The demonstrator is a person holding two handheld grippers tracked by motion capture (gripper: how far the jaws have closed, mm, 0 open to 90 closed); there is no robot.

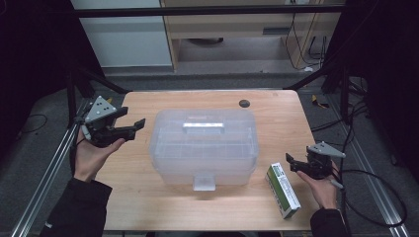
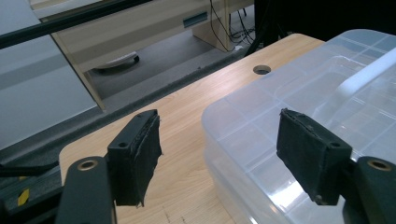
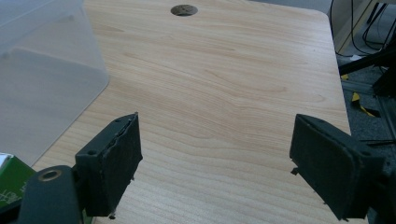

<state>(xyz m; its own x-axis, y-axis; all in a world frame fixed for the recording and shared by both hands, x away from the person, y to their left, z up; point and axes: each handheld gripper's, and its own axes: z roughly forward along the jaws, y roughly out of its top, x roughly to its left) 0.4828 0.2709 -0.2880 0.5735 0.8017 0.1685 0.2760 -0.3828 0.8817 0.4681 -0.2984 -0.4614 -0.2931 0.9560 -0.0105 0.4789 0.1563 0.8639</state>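
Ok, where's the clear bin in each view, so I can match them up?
High view: bin at table centre, lid shut, between the two grippers.
Left gripper view: bin fills the right side, behind the right finger.
Right gripper view: one bin corner at upper left.
Shared landmark: the round hole in the tabletop beyond the bin, also at and.

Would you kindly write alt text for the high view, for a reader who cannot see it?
A closed clear plastic box with a handle sits mid-table. The left gripper is held open beside its left end, and the right gripper is next to a green and white carton lying flat at the box's front right.
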